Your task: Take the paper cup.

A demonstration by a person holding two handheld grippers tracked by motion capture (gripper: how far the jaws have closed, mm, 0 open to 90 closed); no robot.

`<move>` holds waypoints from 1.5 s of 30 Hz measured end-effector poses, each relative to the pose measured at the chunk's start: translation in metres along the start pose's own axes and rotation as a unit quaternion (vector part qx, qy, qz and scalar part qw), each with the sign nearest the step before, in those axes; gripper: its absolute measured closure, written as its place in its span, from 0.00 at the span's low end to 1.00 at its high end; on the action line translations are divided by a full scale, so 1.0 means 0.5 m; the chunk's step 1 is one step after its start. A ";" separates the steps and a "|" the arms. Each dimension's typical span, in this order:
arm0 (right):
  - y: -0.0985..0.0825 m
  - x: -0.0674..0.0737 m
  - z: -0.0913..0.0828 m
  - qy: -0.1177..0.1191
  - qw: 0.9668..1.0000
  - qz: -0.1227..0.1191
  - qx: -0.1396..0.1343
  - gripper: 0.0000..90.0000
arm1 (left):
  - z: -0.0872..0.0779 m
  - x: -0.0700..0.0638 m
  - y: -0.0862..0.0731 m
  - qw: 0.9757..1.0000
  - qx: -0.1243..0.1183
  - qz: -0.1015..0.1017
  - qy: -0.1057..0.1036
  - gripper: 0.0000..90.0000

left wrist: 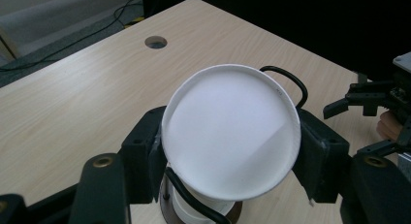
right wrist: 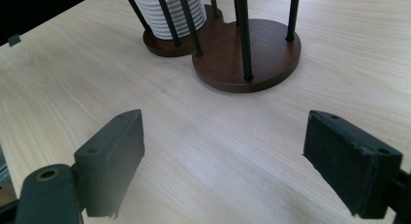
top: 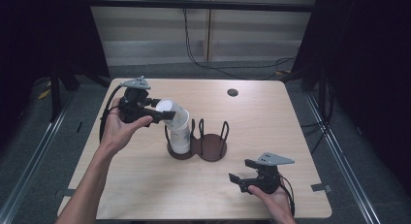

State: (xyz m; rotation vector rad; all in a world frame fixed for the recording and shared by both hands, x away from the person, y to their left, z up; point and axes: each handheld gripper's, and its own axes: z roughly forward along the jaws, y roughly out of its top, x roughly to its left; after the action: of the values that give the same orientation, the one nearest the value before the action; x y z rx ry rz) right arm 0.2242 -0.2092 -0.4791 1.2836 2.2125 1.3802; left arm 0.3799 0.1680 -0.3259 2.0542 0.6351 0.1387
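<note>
Left hand-held gripper (left wrist: 228,151) clamping tilted cup (left wrist: 230,141), perhaps upside-down, stack (right wrist: 169,13) below

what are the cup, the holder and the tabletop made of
Cup: looks like white paper or thin plastic, matte, with a rolled rim; hard to tell which. Holder: dark brown base, apparently stained wood, with thin black rods, likely metal. Tabletop: pale wood-grain surface, possibly laminate.
</note>
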 end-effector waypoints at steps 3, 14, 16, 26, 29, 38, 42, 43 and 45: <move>0.000 0.001 0.000 -0.001 1.000 0.001 0.000 0.16 | -0.012 -0.003 -0.004 1.000 -0.012 -0.001 -0.002 0.41; 0.001 -0.001 0.000 0.000 1.000 0.001 -0.003 0.15 | -0.036 -0.026 -0.020 1.000 -0.027 0.007 -0.013 0.41; 0.002 0.000 0.000 0.003 1.000 0.000 -0.005 0.15 | -0.036 -0.036 -0.026 0.999 -0.029 0.010 -0.023 0.41; 0.005 0.005 0.003 0.012 1.000 -0.006 -0.011 0.15 | -0.039 -0.070 -0.063 0.999 -0.003 0.029 -0.043 0.41; 0.008 0.008 0.005 0.020 1.000 -0.011 -0.016 0.15 | -0.035 -0.078 -0.072 0.998 -0.006 0.028 -0.052 0.41; 0.029 0.024 0.009 0.036 0.999 -0.026 -0.022 0.15 | 0.003 -0.099 -0.081 0.997 0.008 0.034 -0.065 0.41; 0.043 0.037 0.007 0.050 0.998 -0.042 -0.026 0.15 | 0.017 -0.108 -0.076 0.996 0.009 0.041 -0.073 0.41; 0.046 0.041 0.007 0.051 0.997 -0.046 -0.026 0.15 | 0.022 -0.112 -0.075 0.996 0.011 0.042 -0.075 0.41; 0.055 0.048 0.009 0.059 0.996 -0.055 -0.027 0.15 | 0.031 -0.119 -0.076 0.996 0.005 0.048 -0.079 0.41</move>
State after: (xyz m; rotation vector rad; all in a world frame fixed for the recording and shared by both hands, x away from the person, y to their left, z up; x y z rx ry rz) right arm 0.2278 -0.1831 -0.4531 1.0707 2.2677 1.4973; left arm 0.3198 0.1430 -0.3565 2.0829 0.4398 0.0278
